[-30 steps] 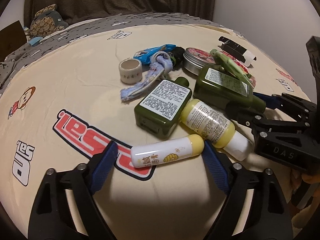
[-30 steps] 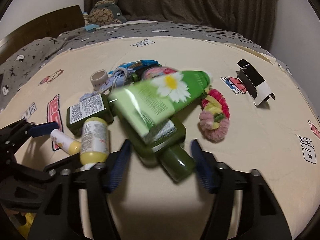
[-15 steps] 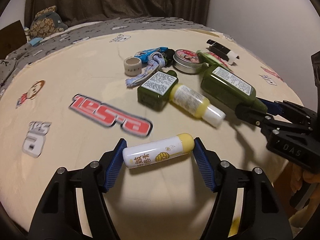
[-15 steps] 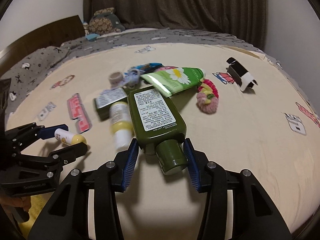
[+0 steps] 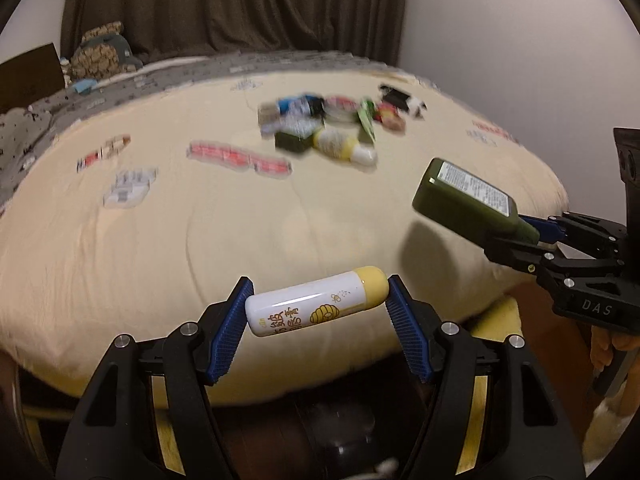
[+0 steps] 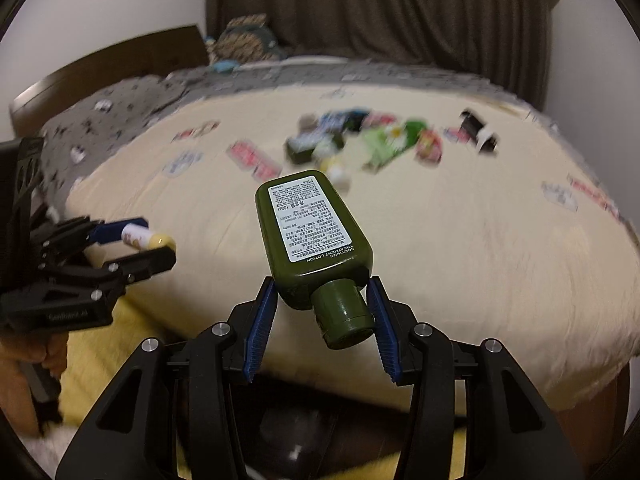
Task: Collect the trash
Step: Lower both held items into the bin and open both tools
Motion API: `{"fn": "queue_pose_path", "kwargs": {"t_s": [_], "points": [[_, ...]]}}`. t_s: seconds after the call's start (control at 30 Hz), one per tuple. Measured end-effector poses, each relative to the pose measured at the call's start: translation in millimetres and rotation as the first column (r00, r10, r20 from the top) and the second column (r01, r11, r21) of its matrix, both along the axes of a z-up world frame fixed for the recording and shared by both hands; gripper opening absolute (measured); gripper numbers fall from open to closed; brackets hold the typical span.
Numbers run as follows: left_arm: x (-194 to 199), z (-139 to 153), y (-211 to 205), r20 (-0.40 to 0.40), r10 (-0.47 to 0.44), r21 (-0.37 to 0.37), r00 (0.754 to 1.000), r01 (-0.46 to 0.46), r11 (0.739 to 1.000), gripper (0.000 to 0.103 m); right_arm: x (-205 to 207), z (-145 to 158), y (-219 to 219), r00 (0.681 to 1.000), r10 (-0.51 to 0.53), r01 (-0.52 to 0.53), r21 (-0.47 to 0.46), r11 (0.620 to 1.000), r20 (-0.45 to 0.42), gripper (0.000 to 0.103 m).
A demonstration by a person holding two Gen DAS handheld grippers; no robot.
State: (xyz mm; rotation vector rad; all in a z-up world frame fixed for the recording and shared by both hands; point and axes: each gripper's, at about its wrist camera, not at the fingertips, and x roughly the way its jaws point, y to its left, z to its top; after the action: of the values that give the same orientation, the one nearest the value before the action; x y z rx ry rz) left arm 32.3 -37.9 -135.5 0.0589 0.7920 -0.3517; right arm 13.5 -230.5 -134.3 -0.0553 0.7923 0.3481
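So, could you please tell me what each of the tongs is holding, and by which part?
Left tongs: white-and-yellow tube, gripped end to end. Right tongs: green lotion bottle, at its shoulder by the cap.

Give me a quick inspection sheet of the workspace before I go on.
Surface: cream printed blanket on a bed.
Job's things: white-and-yellow tube and green lotion bottle, both lifted off the blanket.
Clutter: blurred pile of bottles and wrappers farther back.
Grippers: left gripper shut on the tube's ends; right gripper shut on the bottle near its cap.
Cables: nothing seen.
Surroundings: dark curtain, wooden headboard, white wall.
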Motion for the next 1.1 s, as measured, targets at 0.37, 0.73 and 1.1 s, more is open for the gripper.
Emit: {"fn": "queue_pose_path", "kwargs": {"t_s": [0.37,0.73,1.1], "points": [[-26,-103,-4,-0.276,-0.054,0.048,0.96,0.07,0.996,0.065,-28,-97,18,0.959,0.043,-0.068,-0.081,0.994,-0.28,0.047],[-10,-188,-19,-0.511,-0.063,0.076,0.857,0.118,0.99,0.065,1,-202,17,0.835,-0.053,0.022,-0.063,0.998,-0.547,0.047],[-6,-200,-21,-0.533,-0.066,0.092,0.844,0.135,0.987,0.077,11,-193,19,0.86,-0.078,0.039,-0.088,0.995,-0.503,0.062]]}}
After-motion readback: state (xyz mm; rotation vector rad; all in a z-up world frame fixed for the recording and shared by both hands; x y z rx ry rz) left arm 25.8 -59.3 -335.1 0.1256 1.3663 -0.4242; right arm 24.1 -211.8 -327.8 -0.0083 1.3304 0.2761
